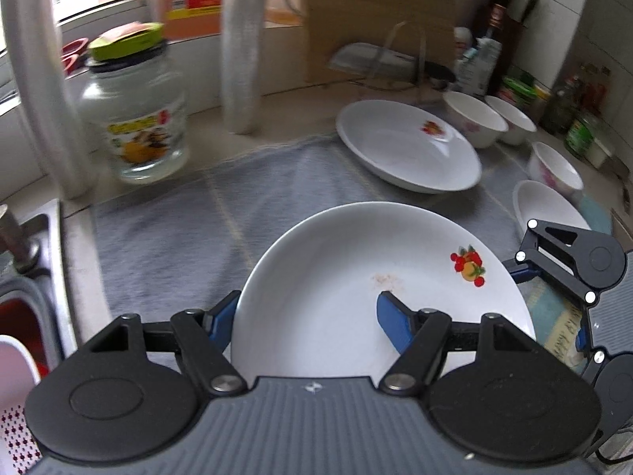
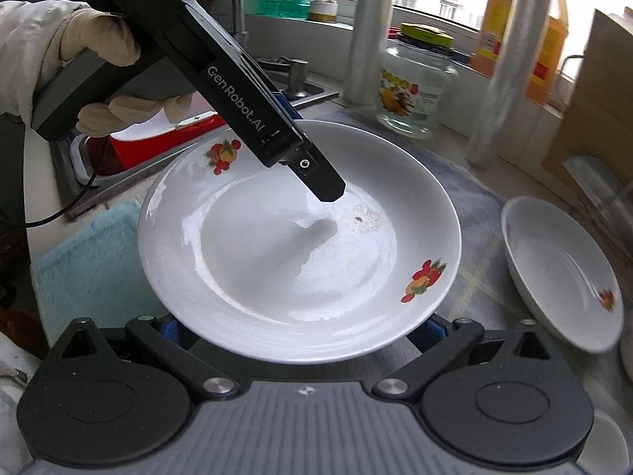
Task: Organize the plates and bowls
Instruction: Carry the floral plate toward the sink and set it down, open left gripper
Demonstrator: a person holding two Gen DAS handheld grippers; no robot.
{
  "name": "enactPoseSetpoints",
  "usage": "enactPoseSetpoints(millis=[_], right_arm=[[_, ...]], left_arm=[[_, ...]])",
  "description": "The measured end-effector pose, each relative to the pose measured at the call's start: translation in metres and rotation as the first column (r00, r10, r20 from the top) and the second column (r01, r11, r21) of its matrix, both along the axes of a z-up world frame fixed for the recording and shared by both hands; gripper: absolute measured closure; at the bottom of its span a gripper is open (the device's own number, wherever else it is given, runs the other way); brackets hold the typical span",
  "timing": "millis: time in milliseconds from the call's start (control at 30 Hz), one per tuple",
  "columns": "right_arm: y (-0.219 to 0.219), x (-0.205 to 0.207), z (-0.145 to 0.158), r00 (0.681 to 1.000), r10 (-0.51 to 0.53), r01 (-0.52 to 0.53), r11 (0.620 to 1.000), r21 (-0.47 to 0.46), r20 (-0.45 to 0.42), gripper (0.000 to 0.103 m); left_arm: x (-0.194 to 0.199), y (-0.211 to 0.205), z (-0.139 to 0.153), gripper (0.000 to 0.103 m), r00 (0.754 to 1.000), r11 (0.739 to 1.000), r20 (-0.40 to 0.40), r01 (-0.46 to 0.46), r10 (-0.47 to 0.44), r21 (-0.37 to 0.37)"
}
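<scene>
**Two grippers on one fruit-printed plate**

Kitchen counter by a window, covered with a grey cloth (image 1: pixel 166 237), is where we work. Our left gripper (image 1: pixel 304 316) stands wide, and the rim of the white plate (image 1: pixel 356 277) sits between its blue fingers (image 1: pixel 391 324): one finger lies over the plate's inside, the other under its outer edge. We cannot say from this blurred view whether they truly press it. Our right gripper (image 2: pixel 304 328) is also spread wide, and the near rim of the same plate (image 2: pixel 277 269) covers most of its fingers, so its grip is not clear either.

The left wrist view alone shows a second plate (image 1: pixel 407 146) farther back on the cloth, beside three small bowls (image 1: pixel 474 122) and another dish at the right. The right wrist view alone shows the gloved left hand (image 2: pixel 107 51) on the handle, and a glass jar (image 2: pixel 415 87) behind the plate.
</scene>
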State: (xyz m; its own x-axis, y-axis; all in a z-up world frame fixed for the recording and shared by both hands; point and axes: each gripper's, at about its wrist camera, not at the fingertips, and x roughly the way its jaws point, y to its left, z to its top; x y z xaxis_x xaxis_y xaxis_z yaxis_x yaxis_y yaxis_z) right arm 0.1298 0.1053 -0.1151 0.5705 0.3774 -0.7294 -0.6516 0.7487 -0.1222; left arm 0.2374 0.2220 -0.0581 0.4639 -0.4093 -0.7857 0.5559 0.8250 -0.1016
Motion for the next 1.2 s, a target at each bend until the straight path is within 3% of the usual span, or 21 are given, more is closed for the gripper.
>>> enactPoseSetpoints(millis=[500, 1200], right_arm=[[0.017, 0.045, -0.015, 0.999, 0.019, -0.018, 1.0, 0.009, -0.042, 0.0], [0.023, 0.052, -0.02, 0.999, -0.001, 0.001, 1.0, -0.006, -0.044, 0.0]], left_arm=[[0.034, 0.019, -0.016, 0.031, 0.998, 0.998, -0.004, -0.064, 0.064, 0.01], [0.048, 0.025, -0.025, 0.031, 0.998, 0.998, -0.001, -0.066, 0.066, 0.016]])
